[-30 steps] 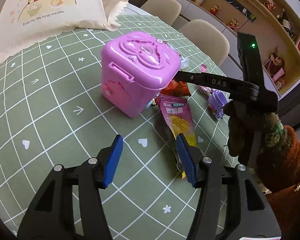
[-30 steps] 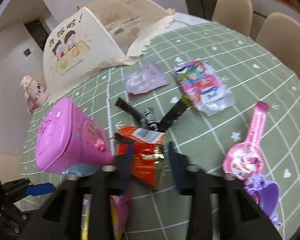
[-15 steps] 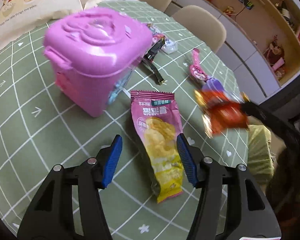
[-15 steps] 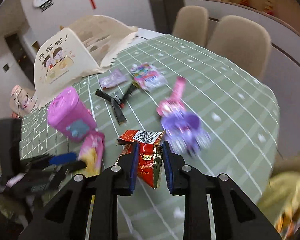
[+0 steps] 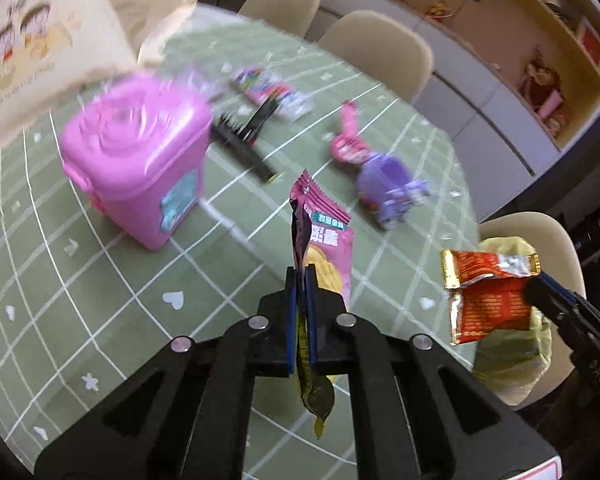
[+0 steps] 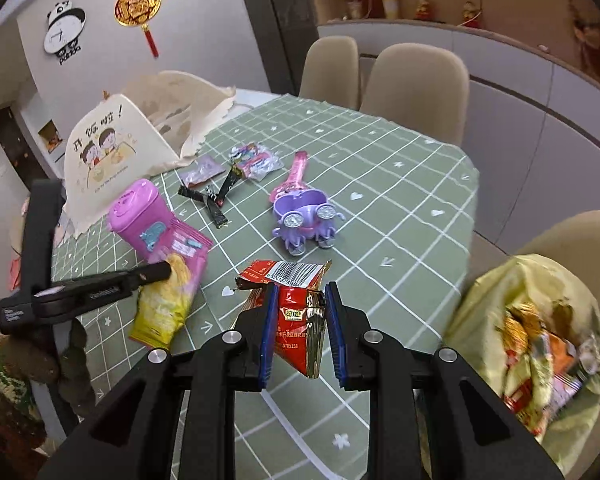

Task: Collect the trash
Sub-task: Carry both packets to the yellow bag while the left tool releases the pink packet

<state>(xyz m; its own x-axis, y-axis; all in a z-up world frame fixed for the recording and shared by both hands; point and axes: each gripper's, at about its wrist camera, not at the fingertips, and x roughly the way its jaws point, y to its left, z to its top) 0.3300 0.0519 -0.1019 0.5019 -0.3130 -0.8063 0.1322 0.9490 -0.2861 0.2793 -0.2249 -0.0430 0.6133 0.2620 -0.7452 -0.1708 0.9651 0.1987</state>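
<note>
Here the left gripper (image 5: 300, 280) has just clamped its jaws tight on a pink and yellow snack packet (image 5: 326, 248), which stands edge-up between the blue pads with its yellow tail hanging below them. The right gripper (image 6: 301, 334), jaws narrowed, pinches a crumpled red wrapper (image 6: 296, 312) above the table (image 6: 400, 216), near its edge. Beside that edge a yellow bag (image 6: 540, 344) sits open on a chair, with wrappers inside. On the green checked cloth lie a pink lidded bin (image 5: 140, 160), a purple toy (image 6: 304, 216), black sachets (image 6: 212, 200) and other small packets.
</note>
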